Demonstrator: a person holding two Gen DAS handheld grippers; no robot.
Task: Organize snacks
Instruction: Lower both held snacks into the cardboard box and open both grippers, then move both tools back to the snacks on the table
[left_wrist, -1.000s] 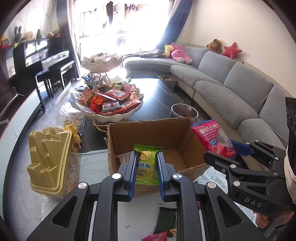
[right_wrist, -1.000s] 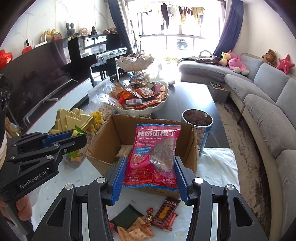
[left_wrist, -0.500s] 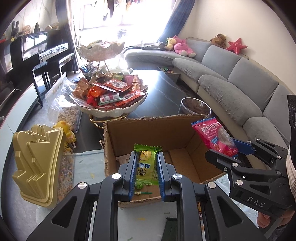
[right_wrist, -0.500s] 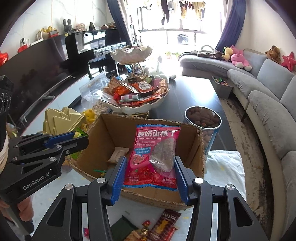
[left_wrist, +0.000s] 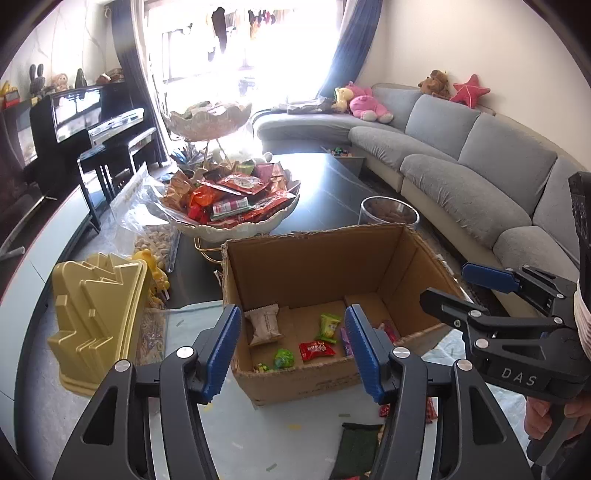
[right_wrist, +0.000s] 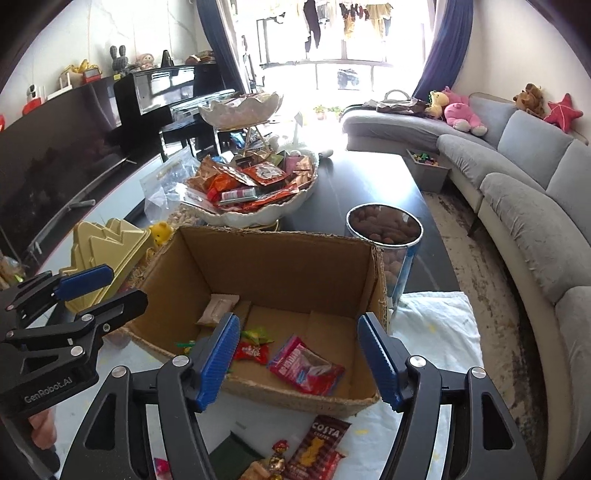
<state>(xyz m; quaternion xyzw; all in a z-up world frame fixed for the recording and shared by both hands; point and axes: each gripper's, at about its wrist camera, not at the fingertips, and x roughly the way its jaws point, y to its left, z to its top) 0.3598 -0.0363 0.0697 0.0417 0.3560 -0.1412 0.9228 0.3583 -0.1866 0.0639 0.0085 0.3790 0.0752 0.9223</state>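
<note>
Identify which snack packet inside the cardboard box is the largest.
The pink-red packet, lying flat at the box's near right. It dwarfs the small red and green candies and outsizes the beige packet.

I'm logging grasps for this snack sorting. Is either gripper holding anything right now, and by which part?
Nothing is held. The left gripper and the right gripper are both opening, with nothing between their blue pads; the snack packets lie loose in the brown cardboard box.

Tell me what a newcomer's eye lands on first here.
The open cardboard box in the middle, a pink snack packet lying on its floor. Behind it stands a white scalloped bowl heaped with red and orange wrappers. A grey sofa curves along the right.
</note>
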